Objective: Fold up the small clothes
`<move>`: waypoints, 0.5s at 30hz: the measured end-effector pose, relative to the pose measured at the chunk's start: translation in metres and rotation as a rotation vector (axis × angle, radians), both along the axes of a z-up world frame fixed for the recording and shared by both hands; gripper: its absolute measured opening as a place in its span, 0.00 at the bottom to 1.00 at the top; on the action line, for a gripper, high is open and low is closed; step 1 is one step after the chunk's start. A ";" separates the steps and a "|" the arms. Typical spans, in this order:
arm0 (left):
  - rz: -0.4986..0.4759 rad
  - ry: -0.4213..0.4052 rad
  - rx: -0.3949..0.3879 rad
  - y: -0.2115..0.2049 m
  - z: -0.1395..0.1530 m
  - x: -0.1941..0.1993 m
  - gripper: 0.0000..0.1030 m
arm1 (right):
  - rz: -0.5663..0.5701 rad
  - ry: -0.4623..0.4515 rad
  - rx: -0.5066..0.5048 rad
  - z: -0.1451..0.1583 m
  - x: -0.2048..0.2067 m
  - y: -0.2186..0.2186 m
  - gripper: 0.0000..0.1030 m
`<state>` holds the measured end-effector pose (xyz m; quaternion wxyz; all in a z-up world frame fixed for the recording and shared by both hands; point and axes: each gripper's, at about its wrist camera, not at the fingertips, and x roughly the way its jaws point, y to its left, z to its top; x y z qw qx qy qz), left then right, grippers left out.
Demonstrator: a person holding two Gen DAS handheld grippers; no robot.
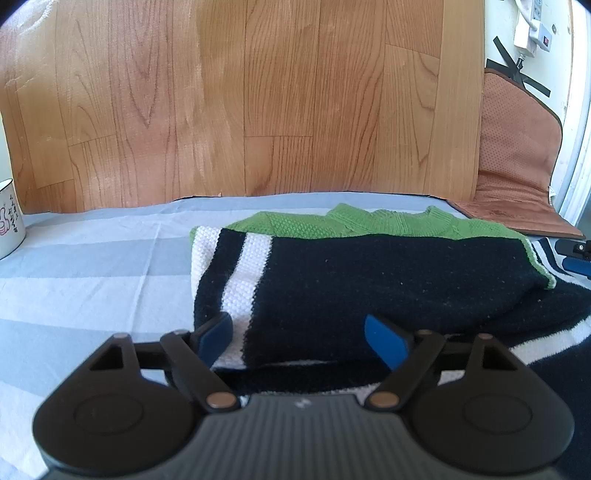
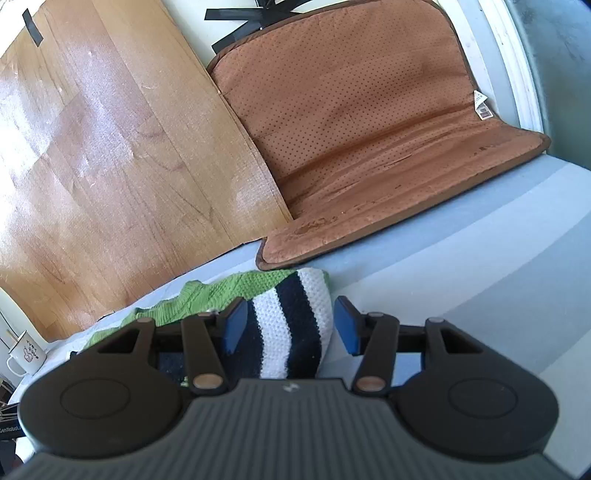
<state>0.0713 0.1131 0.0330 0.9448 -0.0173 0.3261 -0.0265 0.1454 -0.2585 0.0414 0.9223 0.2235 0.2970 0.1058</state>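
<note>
Working surface: your counter (image 1: 92, 266) is covered with a cloth in pale blue, grey and white bands, slightly creased.
Backdrop: wood-grain panel (image 1: 258, 99) stands upright along the far edge; a pale wall shows beside it, with black tape strips.
Right side: one brown perforated cushion (image 2: 369, 122) leans against the wall, its lower flap lying on the counter.
Upper right corner: one white power strip (image 1: 532, 26) hangs on the wall.
Left edge: one white mug (image 1: 9, 218) with a cartoon print sits on the counter.
Garments: one knitted sweater (image 1: 369, 280), navy with white stripes and a green upper part, lies partly folded mid-counter, just ahead of both of your tools.
Left hand-held gripper (image 1: 301, 338): fingers apart, straddling the near edge of the sweater's folded navy layer; nothing clamped.
Right hand-held gripper (image 2: 290, 328): fingers apart, the striped sleeve end sitting between the blue pads; whether they touch it, you cannot tell.
Count: two grippers, one sweater, one mug, one cushion.
</note>
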 end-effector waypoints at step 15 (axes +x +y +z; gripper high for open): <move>-0.009 0.012 -0.006 0.001 -0.002 0.000 0.94 | -0.008 -0.002 0.007 0.000 0.000 0.000 0.54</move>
